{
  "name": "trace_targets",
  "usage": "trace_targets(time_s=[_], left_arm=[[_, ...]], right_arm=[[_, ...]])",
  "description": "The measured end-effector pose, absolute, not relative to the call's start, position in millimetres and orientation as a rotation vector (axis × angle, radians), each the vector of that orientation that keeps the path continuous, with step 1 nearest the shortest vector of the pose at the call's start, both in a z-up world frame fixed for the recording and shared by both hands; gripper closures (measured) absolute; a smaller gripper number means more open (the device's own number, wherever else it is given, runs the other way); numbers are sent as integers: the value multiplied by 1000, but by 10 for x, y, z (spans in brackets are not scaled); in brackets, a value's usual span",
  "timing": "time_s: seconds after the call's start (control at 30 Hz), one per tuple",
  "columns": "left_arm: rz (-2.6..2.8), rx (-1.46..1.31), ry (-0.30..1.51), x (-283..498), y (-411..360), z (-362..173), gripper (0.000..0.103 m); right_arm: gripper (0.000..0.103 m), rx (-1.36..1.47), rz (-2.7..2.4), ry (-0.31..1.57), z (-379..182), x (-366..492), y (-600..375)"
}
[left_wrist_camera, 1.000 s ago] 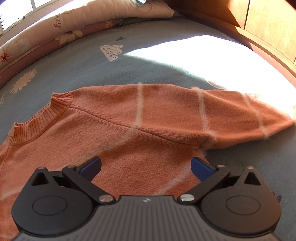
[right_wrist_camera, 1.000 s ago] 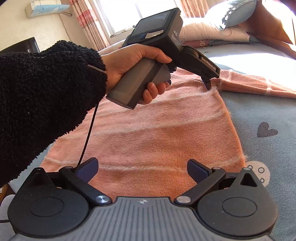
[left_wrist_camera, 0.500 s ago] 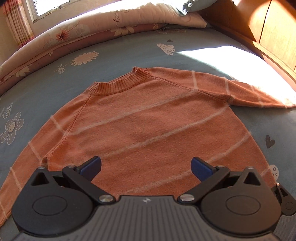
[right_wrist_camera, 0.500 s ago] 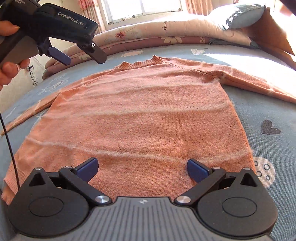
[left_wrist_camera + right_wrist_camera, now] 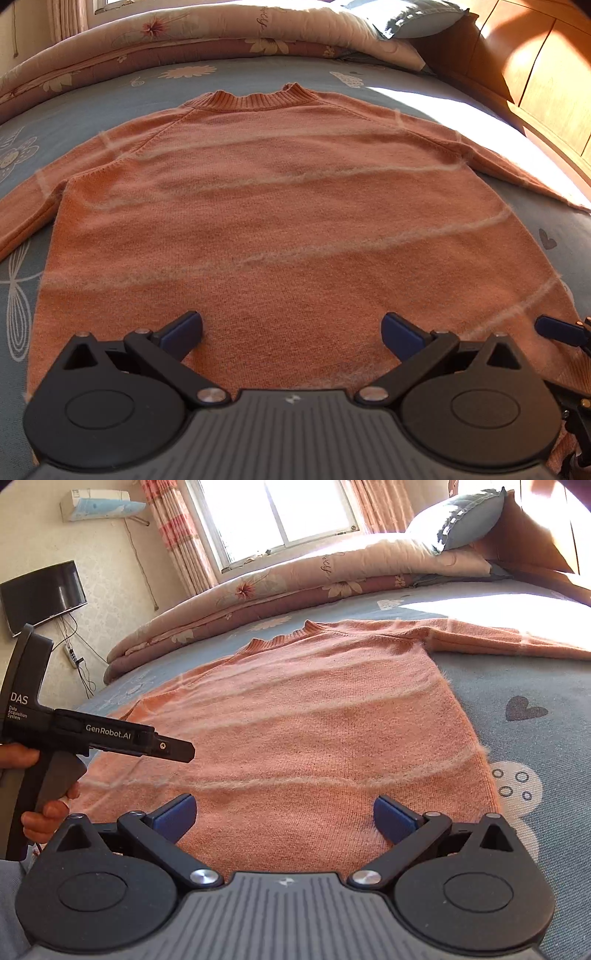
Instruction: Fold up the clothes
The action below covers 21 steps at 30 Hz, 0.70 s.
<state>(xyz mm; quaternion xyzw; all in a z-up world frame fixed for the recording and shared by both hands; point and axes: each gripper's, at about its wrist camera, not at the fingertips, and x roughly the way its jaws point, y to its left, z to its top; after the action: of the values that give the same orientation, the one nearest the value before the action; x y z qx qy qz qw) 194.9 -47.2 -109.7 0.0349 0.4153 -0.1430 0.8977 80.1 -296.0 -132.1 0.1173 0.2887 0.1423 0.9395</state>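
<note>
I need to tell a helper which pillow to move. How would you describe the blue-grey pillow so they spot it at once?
Start at the bed with the orange sweater spread flat on it. Along its far edge lies a rolled floral quilt. The pillow sits on the quilt's end nearest the wooden headboard: plain blue-grey, not flowered.

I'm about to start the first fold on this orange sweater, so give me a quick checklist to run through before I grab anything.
1. Sweater lies flat on the bed, collar at the far end: ok.
2. Both sleeves spread out to the sides, not tucked under the body: ok.
3. Left gripper open and holding nothing: ok.
4. Right gripper open and holding nothing: ok.
5. Both grippers over the hem end, near the bottom corners: ok.
6. Far cuff of the right-side sleeve smooth: cannot tell, it runs out of view.
</note>
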Motion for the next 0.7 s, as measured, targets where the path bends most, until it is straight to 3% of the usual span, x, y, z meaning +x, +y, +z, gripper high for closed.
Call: trace_targets(time_s=[0.23, 0.47, 0.7], left_arm=[[-386, 65, 829, 1540, -120, -1093, 1], [-322, -123, 769, 2103, 488, -758, 1], [-202, -621, 728, 2843, 1404, -836, 1]], right_arm=[[0, 86, 215, 546, -1395, 773, -2724], [0, 152, 234, 525, -1409, 785, -2835], [0, 168, 245, 517, -1414, 790, -2848]])
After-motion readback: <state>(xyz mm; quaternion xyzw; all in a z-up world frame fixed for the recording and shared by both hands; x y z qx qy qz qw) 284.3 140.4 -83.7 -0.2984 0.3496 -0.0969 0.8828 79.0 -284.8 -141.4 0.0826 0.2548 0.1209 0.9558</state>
